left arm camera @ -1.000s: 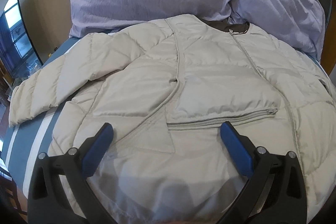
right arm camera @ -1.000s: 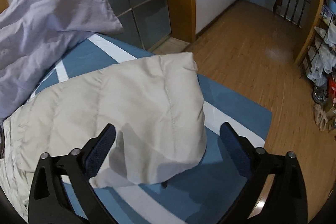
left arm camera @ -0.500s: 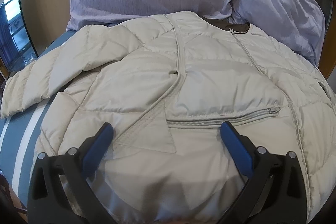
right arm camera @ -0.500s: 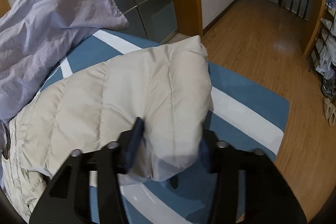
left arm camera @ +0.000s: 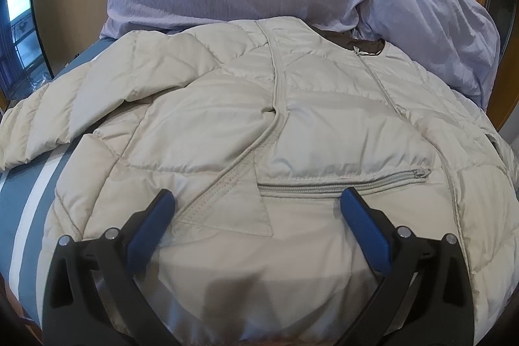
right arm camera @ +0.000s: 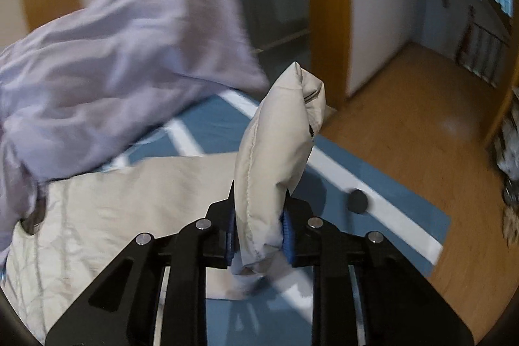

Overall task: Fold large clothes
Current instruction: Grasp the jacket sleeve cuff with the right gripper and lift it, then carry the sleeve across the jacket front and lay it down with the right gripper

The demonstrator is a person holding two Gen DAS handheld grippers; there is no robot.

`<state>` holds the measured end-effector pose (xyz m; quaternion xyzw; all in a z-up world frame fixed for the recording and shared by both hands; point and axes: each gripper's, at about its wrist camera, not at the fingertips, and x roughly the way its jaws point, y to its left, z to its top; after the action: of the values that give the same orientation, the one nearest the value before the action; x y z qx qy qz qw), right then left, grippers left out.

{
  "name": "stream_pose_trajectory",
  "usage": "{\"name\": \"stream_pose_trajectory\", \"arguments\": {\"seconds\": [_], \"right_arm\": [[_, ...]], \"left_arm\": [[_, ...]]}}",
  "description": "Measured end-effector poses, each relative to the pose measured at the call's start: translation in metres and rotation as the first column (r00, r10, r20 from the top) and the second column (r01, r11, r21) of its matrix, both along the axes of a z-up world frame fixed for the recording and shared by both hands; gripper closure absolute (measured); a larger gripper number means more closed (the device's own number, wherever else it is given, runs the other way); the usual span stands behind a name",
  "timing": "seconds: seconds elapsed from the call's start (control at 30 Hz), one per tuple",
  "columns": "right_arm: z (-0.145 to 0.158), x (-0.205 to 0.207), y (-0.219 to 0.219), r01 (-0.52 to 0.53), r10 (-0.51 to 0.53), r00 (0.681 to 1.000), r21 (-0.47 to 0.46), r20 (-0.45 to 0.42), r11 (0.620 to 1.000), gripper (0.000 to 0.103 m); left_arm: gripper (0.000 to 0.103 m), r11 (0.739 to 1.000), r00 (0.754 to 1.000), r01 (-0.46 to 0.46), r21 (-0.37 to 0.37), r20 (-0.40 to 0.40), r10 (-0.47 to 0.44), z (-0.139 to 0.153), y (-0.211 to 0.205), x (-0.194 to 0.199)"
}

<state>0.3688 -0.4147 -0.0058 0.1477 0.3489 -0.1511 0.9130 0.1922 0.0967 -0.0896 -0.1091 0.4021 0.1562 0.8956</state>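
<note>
Right gripper [right arm camera: 259, 232] is clamped on the sleeve [right arm camera: 279, 148] at frame centre. Left gripper [left arm camera: 258, 209], fingers apart, hovers over the jacket [left arm camera: 259, 125] at lower centre.

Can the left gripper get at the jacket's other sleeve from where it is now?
Probably yes. The left gripper hangs open over the jacket, and the other sleeve lies flat and uncovered on the bed to its left, with nothing between them.
</note>
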Motion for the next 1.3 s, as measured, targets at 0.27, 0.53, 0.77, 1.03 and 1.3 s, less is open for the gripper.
{"name": "stream_pose_trajectory", "arguments": {"seconds": [0.27,0.53,0.77,1.03,1.3], "right_arm": [[0.026,0.031,0.136,-0.306,0.308,0.951,-0.052,0.035,0.951,0.081],[0.006,0.042,0.252,-0.52,0.519,0.854,-0.028,-0.041,0.854,0.081],[-0.013,0.039,0.332,-0.646,0.648,0.757,0.047,-0.087,0.762,0.081],[-0.03,0.035,0.385,-0.698,0.706,0.699,0.111,-0.108,0.708,0.081],[-0.046,0.03,0.396,-0.72,0.742,0.66,0.18,-0.123,0.67,0.081]], "left_arm": [[0.002,1.0,1.0,0.0,-0.02,0.007,0.001,0.0,0.002,-0.001],[0.002,0.999,1.0,0.0,-0.035,0.014,0.0,0.0,0.003,-0.001],[0.002,0.999,1.0,0.001,-0.045,0.019,0.0,0.0,0.004,-0.002],[0.002,0.999,1.0,0.001,-0.053,0.023,0.0,0.0,0.005,-0.003],[0.002,0.999,1.0,0.001,-0.053,0.023,0.0,0.001,0.005,-0.003]]}}
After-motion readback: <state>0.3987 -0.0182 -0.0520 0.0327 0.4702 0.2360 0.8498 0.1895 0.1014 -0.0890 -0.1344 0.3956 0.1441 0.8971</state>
